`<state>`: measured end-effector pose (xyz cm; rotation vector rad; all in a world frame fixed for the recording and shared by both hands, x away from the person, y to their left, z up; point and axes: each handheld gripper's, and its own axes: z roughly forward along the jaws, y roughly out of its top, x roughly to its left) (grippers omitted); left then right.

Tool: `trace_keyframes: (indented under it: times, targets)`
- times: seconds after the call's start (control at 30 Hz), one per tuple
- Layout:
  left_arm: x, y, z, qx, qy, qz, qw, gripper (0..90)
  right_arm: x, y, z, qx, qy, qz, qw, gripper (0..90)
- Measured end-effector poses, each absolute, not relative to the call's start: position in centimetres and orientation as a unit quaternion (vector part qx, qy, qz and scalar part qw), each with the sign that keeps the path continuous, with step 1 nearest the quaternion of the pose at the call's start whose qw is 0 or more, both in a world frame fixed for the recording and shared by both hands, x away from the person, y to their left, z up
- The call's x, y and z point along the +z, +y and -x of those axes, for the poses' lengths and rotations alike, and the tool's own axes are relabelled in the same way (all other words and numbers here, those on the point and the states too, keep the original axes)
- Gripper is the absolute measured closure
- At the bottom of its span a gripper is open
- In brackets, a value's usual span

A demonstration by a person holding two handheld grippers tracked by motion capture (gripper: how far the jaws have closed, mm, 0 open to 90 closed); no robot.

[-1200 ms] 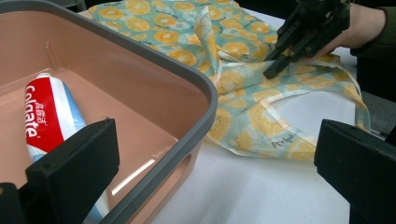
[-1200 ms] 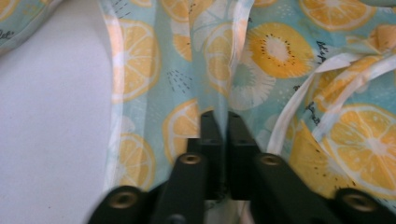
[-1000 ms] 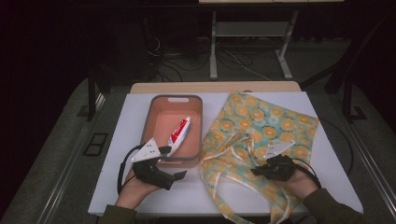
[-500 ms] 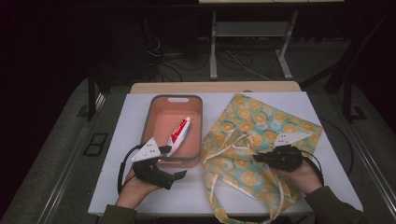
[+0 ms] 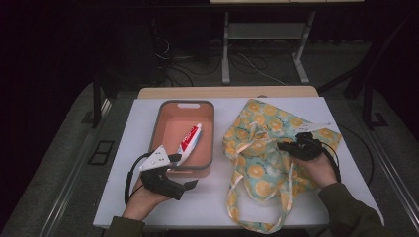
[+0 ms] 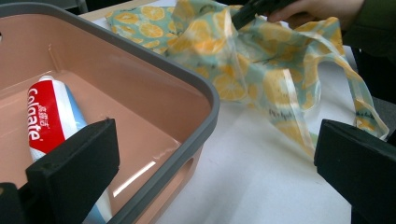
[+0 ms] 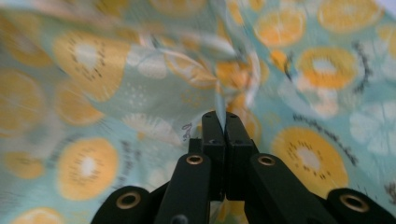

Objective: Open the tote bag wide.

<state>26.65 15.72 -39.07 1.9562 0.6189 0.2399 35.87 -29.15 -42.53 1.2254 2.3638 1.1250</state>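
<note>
A white table [image 5: 123, 148] carries a salmon-pink tray [image 5: 207, 123] with a rounded grey rim on its left half and a thin fabric bag [image 5: 257, 148], teal with orange-slice print, on its right half. Bare tabletop lies open left of the tray, along the near edge and between tray and bag; the bag's loose straps trail to the near edge. A red, white and blue toothpaste tube [image 5: 189, 140] lies slantwise in the tray. The left claw [image 5: 183, 171] sits at the tray's near rim, released, its jaws spread wide and straddling the rim's corner in the left gripper view, gripping nothing. The right claw [image 5: 282, 146] is over the middle of the bag, clenched on a pinched-up fold of its crumpled cloth, the jaws pressed together in the right gripper view.
</note>
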Motion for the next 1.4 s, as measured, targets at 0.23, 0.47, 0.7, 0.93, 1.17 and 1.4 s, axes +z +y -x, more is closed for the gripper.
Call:
trace_keyframes:
  times: [0.23, 0.47, 0.7, 0.93, 1.17, 1.4]
  targets:
    - [-39.1, 15.7, -26.6, 0.100, 0.257, -0.812, 0.514, 0.0, -43.4, -29.5, -36.0, 0.361, 0.818, -0.431, 0.125, 67.0]
    - [-39.1, 15.8, -26.6, 0.100, 0.257, -0.812, 0.515, 0.0, -40.1, -28.8, -33.5, 0.424, 0.818, -0.372, 0.115, 51.1]
    - [-39.0, 15.7, -26.6, 0.100, 0.255, -0.813, 0.513, 0.0, -42.8, -25.4, -33.2, 0.376, 0.870, -0.312, 0.063, 46.2]
    - [-39.0, 15.8, -26.5, 0.100, 0.256, -0.812, 0.514, 0.0, -43.9, -23.7, -32.5, 0.359, 0.893, -0.269, 0.038, 36.2]
    - [-39.0, 15.7, -26.5, 0.100, 0.256, -0.812, 0.514, 0.0, -44.6, -22.6, -31.6, 0.335, 0.908, -0.246, 0.045, 21.6]
    - [-39.0, 15.7, -26.6, 0.099, 0.255, -0.813, 0.514, 0.0, -44.5, -23.1, -32.0, 0.334, 0.902, -0.262, 0.080, 78.5]
